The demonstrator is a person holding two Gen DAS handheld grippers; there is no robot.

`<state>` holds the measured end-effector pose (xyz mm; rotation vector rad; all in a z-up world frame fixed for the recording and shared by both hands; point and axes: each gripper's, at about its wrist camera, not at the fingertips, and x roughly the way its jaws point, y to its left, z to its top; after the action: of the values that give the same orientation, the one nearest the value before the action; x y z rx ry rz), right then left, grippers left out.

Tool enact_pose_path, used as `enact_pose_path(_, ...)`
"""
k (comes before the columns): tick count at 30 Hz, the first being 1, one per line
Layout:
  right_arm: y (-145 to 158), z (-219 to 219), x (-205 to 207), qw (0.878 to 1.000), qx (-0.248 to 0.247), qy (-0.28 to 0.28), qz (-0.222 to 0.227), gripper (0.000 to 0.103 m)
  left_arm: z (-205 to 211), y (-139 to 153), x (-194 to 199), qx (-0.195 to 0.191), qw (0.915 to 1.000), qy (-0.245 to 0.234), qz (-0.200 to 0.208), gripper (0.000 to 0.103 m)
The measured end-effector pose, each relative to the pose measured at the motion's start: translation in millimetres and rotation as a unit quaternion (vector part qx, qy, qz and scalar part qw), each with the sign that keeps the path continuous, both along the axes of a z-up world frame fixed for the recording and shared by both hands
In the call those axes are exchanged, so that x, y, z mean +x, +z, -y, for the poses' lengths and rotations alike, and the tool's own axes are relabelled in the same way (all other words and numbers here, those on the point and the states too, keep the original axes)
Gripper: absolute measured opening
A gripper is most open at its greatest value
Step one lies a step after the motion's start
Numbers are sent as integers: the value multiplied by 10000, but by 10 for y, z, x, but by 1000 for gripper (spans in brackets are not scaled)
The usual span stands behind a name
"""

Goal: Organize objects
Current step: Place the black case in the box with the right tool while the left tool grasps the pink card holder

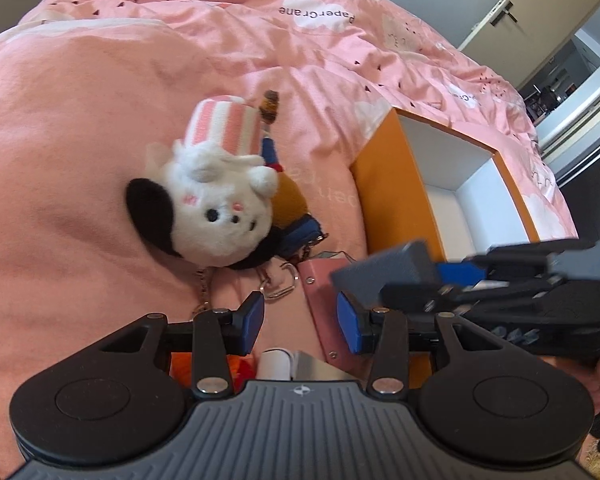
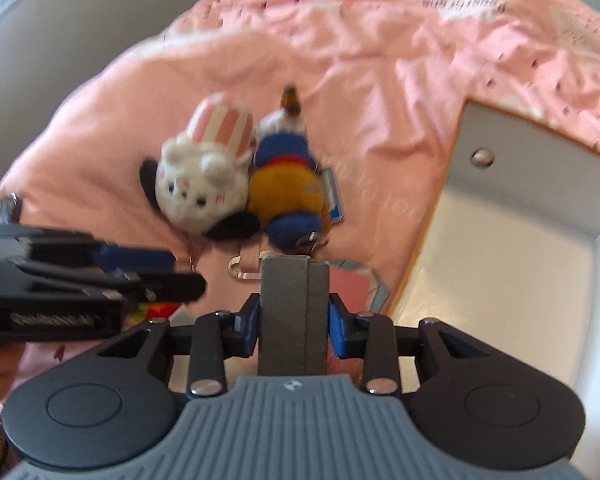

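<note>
Item: grey block (image 2: 293, 316). Location: clamped between the pads of the right hand-held gripper (image 2: 293, 330), over the near edge of the bed (image 2: 80, 128), just left of the orange box (image 1: 392, 196). It stands upright in the grip, apparently so it can be lowered into the box's white interior.

Item: left hand-held gripper (image 1: 300, 318). State: jaws parted, nothing pressed between them; a pink card-like piece (image 1: 320, 300) lies beneath the gap. Hovers beside the right one, probably ready for the next pick.

Item: white plush (image 1: 216, 208) with striped pink hat, lying on the bed mid-way across, touching the orange-and-blue plush (image 2: 288, 188). Both lie outside the box, awaiting sorting. A metal clip (image 1: 278, 286) lies near them, toward the near edge.

View notes: the right wrist camera shows the grip on the block square-on and the second plush in full; the left wrist camera hides most of that plush behind the white one, but shows both orange outer walls of the box and the block from the side, blurred.
</note>
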<state>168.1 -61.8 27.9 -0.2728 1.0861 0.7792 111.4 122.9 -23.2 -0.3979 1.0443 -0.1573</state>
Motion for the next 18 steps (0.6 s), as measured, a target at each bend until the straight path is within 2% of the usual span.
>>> enact_pose_path(5,472,384,25,9966,554,-387,464,36,142,-63,116,-177,9997,-128,-140,49)
enact_pose_path(9,656,716,52,9915,753,-768,729,36,257,-244,260,-245,9986,-88,-459,49)
enact_pose_path(13,619,1023,120,9869,619,-1196,889,36,366,-458,391,-185,9965,14,-813,51)
enact_pose_path(18,382,1317,197,9846,518,-1538,644,36,465,-614,492,15,9952,87,-971,54)
